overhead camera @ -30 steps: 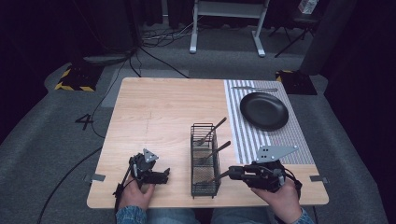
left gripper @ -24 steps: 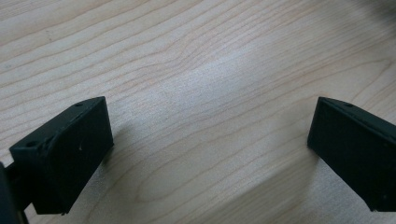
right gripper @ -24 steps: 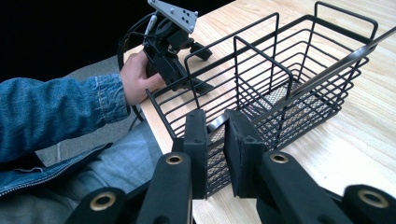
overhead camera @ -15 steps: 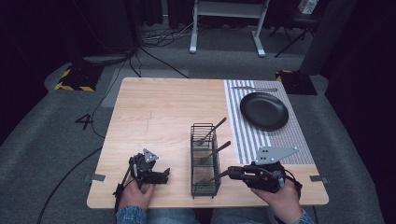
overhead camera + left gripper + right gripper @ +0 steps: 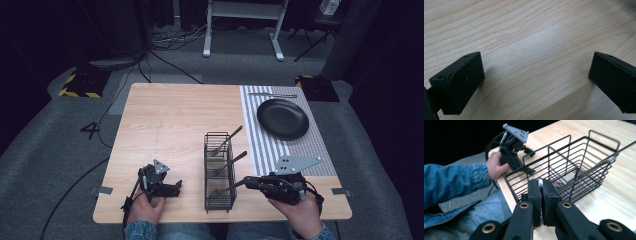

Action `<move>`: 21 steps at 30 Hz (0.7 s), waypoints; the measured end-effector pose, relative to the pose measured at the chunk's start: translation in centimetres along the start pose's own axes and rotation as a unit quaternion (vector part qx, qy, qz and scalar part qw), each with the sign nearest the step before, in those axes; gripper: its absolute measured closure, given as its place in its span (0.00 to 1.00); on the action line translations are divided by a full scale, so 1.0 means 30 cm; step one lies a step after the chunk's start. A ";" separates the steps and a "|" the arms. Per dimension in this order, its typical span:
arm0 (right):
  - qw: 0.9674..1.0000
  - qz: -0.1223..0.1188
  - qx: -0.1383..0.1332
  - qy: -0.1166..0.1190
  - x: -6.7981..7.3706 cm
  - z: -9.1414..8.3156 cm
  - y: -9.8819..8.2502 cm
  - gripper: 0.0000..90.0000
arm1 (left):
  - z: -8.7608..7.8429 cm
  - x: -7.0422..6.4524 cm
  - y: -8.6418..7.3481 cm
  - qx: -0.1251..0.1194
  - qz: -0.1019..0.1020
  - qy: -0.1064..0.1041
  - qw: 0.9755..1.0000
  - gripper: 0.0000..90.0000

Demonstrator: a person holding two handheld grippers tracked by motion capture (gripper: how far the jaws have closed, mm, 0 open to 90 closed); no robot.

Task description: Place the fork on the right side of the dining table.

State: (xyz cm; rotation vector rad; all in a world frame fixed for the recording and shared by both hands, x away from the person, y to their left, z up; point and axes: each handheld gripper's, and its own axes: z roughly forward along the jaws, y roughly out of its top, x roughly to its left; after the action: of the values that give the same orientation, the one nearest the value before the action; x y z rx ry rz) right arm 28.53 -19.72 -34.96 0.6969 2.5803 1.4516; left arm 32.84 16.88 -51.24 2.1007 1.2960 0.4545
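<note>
The tabletop (image 5: 175,120) is seen with a black wire caddy (image 5: 220,172) stood near its front edge, three utensils leaned inside. Over by the left gripper (image 5: 167,187), jaws are kept spread wide over bare wood, nothing touched. The right gripper (image 5: 541,192) has just been closing; its jaws are pinched on the handle of the nearest utensil (image 5: 226,189), right at the caddy's side.

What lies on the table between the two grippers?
In the high view, the black wire caddy with metal utensils stands between the left gripper and the right gripper.
</note>
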 end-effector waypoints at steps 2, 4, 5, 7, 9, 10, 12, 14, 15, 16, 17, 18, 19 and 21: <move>1.000 0.004 -0.006 -0.002 -0.005 -0.006 0.002 0.97 | 0.000 0.000 0.000 0.000 0.001 0.000 1.000 0.00; 1.000 0.008 -0.010 -0.002 -0.007 -0.012 0.003 0.97 | 0.000 0.000 0.000 0.000 0.000 0.000 1.000 0.00; 1.000 0.011 -0.013 -0.004 -0.007 -0.018 0.004 0.97 | 0.001 0.000 0.000 0.000 0.000 0.000 1.000 0.00; 1.000 0.013 -0.021 -0.007 -0.007 -0.031 0.006 0.97 | 0.001 0.000 0.001 0.000 0.000 0.000 1.000 0.00; 1.000 0.014 -0.023 -0.008 -0.007 -0.038 0.009 0.97 | 0.000 0.000 0.000 0.000 0.000 0.000 1.000 0.00; 1.000 0.014 -0.023 -0.008 -0.007 -0.038 0.009 0.97 | 0.000 0.000 0.000 0.000 0.000 0.000 1.000 0.00; 0.999 0.015 -0.031 -0.008 -0.006 -0.048 0.015 0.97 | 0.000 0.000 0.000 -0.001 -0.002 0.000 1.000 0.00; 0.999 0.016 -0.037 -0.009 -0.005 -0.059 0.020 0.97 | -0.001 0.001 -0.001 -0.001 -0.002 0.000 1.000 0.01; 0.999 0.016 -0.040 -0.010 -0.005 -0.065 0.023 0.97 | -0.001 0.001 -0.002 -0.001 -0.002 -0.001 1.000 0.01; 0.999 0.016 -0.040 -0.010 -0.005 -0.065 0.023 0.97 | -0.001 0.001 -0.002 -0.001 -0.002 -0.001 1.000 0.01; 0.999 0.016 -0.042 -0.011 -0.005 -0.072 0.026 0.97 | -0.001 0.001 -0.002 -0.001 -0.002 -0.001 1.000 0.01; 0.999 0.016 -0.044 -0.013 -0.005 -0.079 0.029 0.97 | -0.001 0.001 -0.002 -0.002 -0.002 0.000 1.000 0.01; 0.999 0.016 -0.047 -0.014 -0.007 -0.093 0.034 0.97 | -0.002 0.001 -0.002 -0.001 -0.002 -0.001 1.000 0.01; 0.998 0.016 -0.051 -0.017 -0.008 -0.107 0.039 0.97 | -0.002 0.002 -0.002 -0.001 -0.002 -0.001 1.000 0.01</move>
State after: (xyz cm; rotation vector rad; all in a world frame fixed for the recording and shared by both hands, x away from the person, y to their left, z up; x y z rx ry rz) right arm 28.17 -21.85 -32.29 0.7461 2.4610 1.5549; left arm 32.79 16.97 -51.25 2.0959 1.2961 0.4520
